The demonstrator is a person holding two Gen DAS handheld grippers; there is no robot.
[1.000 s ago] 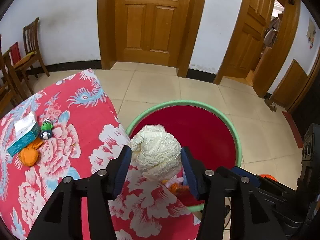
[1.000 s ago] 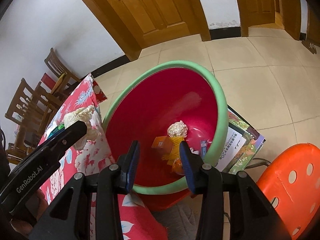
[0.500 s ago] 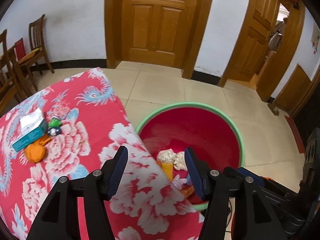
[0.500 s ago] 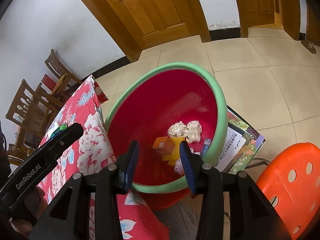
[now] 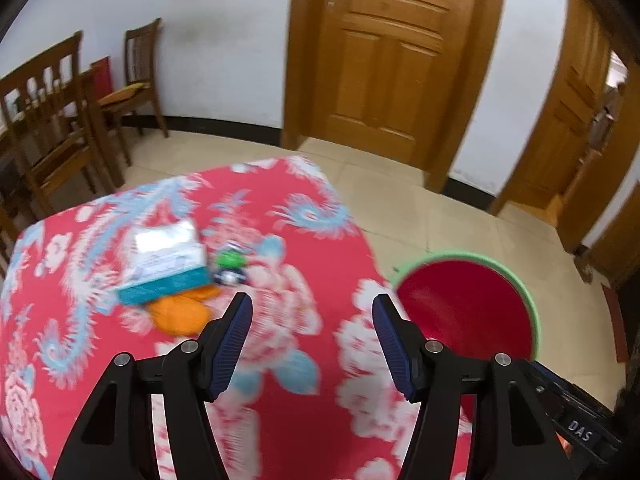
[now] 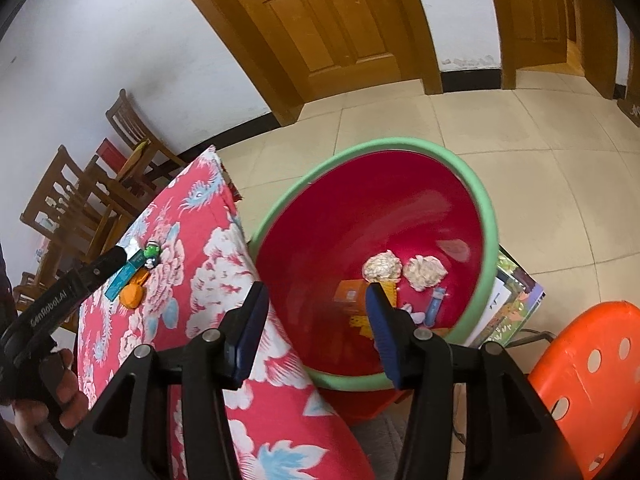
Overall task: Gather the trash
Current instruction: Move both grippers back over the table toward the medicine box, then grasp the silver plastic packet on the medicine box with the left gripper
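My left gripper [image 5: 312, 304] hangs over the red floral tablecloth [image 5: 280, 432], its jaws opening with nothing between them. Ahead of it and to the left lie an orange wad [image 5: 180, 314], a teal tissue box [image 5: 164, 264] and a small green toy [image 5: 230, 266]. The red bin with a green rim [image 6: 486, 216] stands on the floor beside the table. It holds two crumpled paper balls [image 6: 382, 266] [image 6: 424, 272], an orange box [image 6: 350, 294] and smaller scraps. My right gripper [image 6: 317, 290] hovers over the table's edge and the bin, jaws opening and empty.
An orange plastic stool [image 6: 592, 380] stands at the right, with a picture book [image 6: 512, 308] on the floor behind the bin. Wooden chairs [image 5: 60, 120] stand along the far wall at the left. A hand [image 6: 60, 392] holds the left gripper's handle.
The left gripper let the paper ball drop into the bin, then swung left over the table toward the tissue box. The right gripper's jaws widened.
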